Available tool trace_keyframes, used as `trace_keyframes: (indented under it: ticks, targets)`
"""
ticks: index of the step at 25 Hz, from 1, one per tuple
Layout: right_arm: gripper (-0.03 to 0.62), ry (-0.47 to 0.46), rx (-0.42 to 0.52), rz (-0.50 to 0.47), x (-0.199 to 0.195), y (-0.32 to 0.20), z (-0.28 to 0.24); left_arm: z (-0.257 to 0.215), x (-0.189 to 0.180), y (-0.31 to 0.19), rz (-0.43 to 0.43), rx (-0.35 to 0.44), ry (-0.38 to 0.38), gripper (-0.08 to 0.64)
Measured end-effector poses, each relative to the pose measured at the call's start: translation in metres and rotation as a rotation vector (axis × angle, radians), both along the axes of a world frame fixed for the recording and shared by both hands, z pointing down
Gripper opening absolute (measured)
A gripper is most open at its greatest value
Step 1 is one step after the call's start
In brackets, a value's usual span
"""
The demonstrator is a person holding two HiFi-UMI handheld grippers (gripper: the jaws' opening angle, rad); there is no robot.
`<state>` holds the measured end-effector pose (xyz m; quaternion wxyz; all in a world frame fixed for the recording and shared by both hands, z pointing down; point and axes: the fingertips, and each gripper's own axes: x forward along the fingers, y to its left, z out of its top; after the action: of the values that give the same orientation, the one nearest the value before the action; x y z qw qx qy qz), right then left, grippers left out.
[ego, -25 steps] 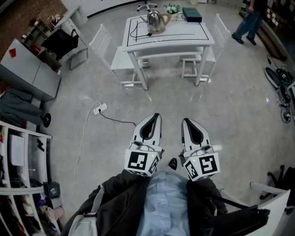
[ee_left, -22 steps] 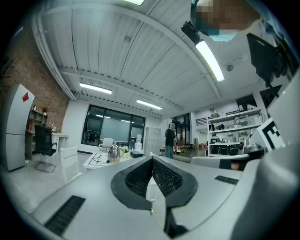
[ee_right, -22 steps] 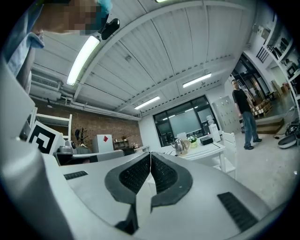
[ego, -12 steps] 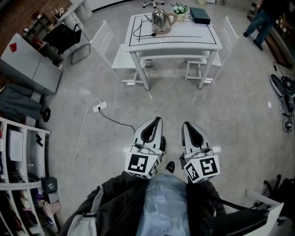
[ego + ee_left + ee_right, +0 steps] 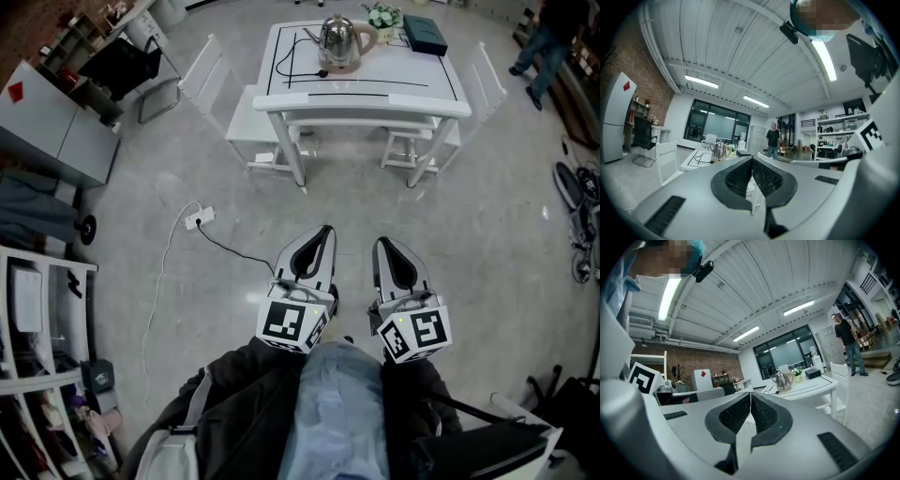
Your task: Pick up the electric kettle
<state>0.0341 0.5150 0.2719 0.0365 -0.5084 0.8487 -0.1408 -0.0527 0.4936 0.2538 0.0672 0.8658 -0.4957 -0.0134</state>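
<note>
Two pairs of jaws pressed together, empty: left gripper (image 5: 322, 234), right gripper (image 5: 383, 246); kettle (image 5: 337, 37) well ahead on the table (image 5: 375, 89); rigid, slick steel, likely weighty; its handle (image 5: 370, 37) looks the surest hold.

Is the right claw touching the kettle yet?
Apart. The head view shows the kettle on the white table, with bare floor between it and the shut right claw.

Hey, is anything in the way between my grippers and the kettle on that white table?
Nothing visible does. Bare floor lies between the left gripper and right gripper and the table. The kettle stands toward its far edge. Chairs flank it, and the power strip lies off to the left.
</note>
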Motion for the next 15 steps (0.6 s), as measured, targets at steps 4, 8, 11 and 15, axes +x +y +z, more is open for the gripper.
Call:
trace_keyframes:
  ticks: [4,8,11,15]
  targets:
    - [0.017,0.005,-0.003,0.006,-0.012,-0.03,-0.002,-0.003,-0.011,-0.033,0.009,0.012,0.04,0.008]
    - [0.017,0.032,-0.002,0.016,-0.02,-0.055,-0.008,-0.004,-0.017,-0.059,0.026,0.018,0.079,0.008]
    - [0.017,0.039,-0.009,0.032,-0.018,-0.071,-0.01,-0.003,-0.015,-0.073,0.052,0.003,0.092,0.008]
    - [0.018,0.061,-0.004,0.041,-0.019,-0.087,-0.013,-0.001,-0.014,-0.089,0.063,-0.005,0.097,0.008]
